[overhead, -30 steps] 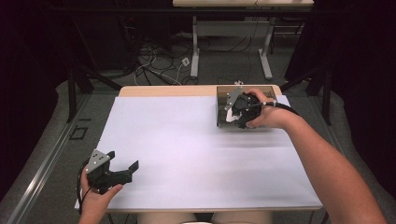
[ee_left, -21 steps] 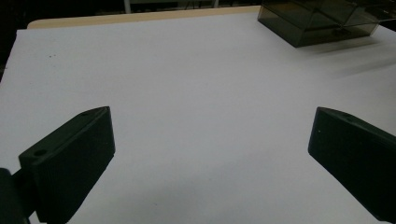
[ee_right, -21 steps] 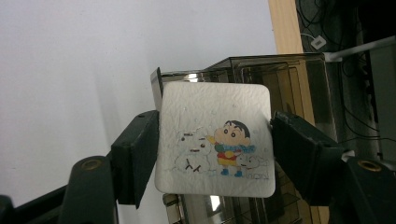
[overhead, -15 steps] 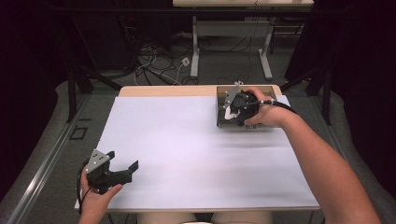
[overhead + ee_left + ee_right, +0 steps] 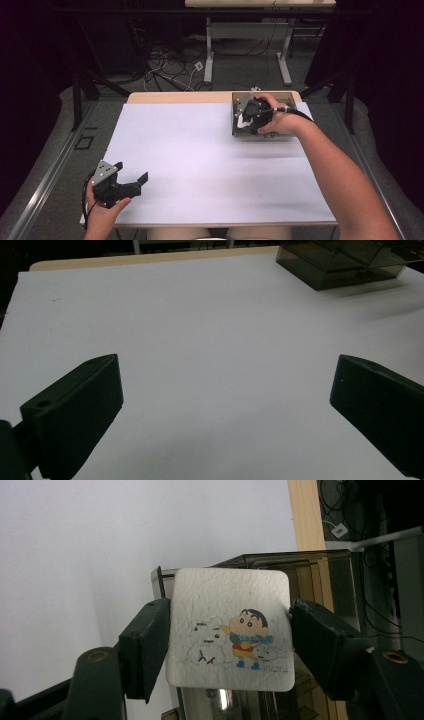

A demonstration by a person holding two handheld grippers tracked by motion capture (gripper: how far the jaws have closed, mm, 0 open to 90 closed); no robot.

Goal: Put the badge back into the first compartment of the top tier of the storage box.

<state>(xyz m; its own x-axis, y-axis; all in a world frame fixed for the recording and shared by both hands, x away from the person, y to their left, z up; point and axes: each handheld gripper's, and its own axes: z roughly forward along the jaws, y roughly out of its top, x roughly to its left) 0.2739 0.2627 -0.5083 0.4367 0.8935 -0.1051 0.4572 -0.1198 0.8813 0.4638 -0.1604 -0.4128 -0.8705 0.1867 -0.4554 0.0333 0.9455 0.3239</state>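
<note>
Grippers sit at opposite corners of the table (image 5: 200, 165), which is covered by a white sheet. Near the front left corner, the left gripper (image 5: 131, 181) is held low over the sheet in the person's left hand (image 5: 102, 212), its jaws spread wide with nothing between them; in the left gripper view only bare white sheet lies between the two black jaws. Toward the back right corner stands a dark see-through box (image 5: 285, 131), close to the table's far edge. The right gripper (image 5: 244, 121) hangs over that box, held in the right hand (image 5: 281, 120). Its jaws are clamped on the two side edges of a white square coaster (image 5: 231, 629) printed with a cartoon boy and a snowman, held just above the box (image 5: 320, 575).
</note>
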